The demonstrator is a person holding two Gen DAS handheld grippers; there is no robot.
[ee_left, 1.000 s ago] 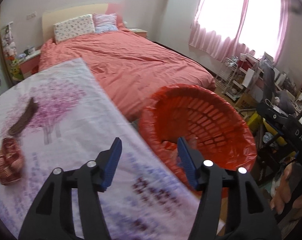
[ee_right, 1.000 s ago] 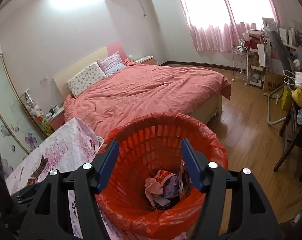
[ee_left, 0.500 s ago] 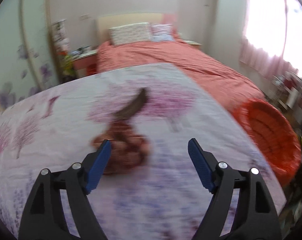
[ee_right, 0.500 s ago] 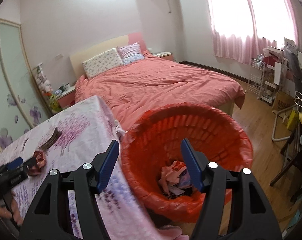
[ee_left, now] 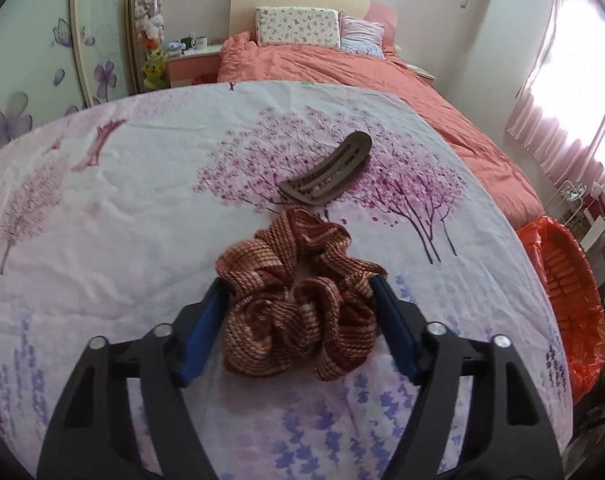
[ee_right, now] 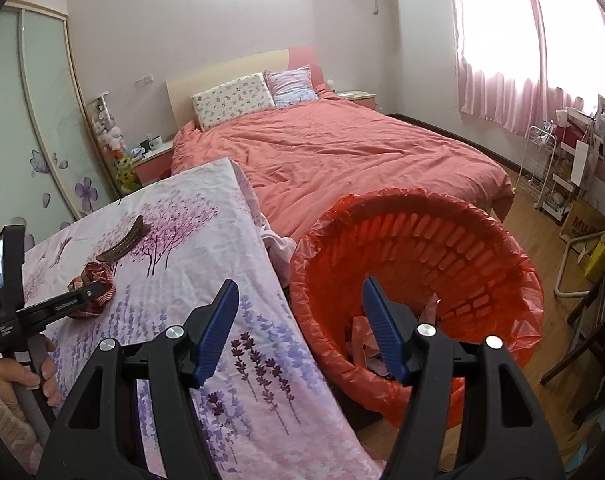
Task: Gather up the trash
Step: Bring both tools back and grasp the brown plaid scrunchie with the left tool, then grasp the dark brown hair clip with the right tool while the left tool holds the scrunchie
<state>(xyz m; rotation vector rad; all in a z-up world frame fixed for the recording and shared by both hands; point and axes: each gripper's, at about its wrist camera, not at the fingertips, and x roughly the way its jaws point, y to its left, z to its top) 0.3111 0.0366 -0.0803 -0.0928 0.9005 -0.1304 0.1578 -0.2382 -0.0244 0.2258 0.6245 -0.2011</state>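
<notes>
A red-brown knitted scrunchie (ee_left: 298,320) lies on the flowered tablecloth (ee_left: 122,220). My left gripper (ee_left: 298,282) straddles it, jaws closing, with the blue pads at its two sides. Just beyond lies a brown curved hair clip (ee_left: 330,172). An orange bin (ee_right: 422,240) lined with a red bag stands at the table's right edge and holds crumpled wrappers (ee_right: 362,340). My right gripper (ee_right: 300,283) hangs open and empty over the gap between table and bin. The right wrist view also shows the left gripper (ee_right: 98,290) on the scrunchie (ee_right: 96,280), held by a hand (ee_right: 30,372).
A bed with a salmon cover (ee_right: 342,152) fills the room behind the table. A white wire rack (ee_right: 542,168) and cluttered shelves stand at the right by the pink-curtained window. A chair leg (ee_right: 574,360) is near the bin on the wooden floor.
My left gripper swung left from the bin to the scrunchie, widened, then began narrowing around it. The right gripper drifted sideways, so the bin now sits to the right and more table shows.
</notes>
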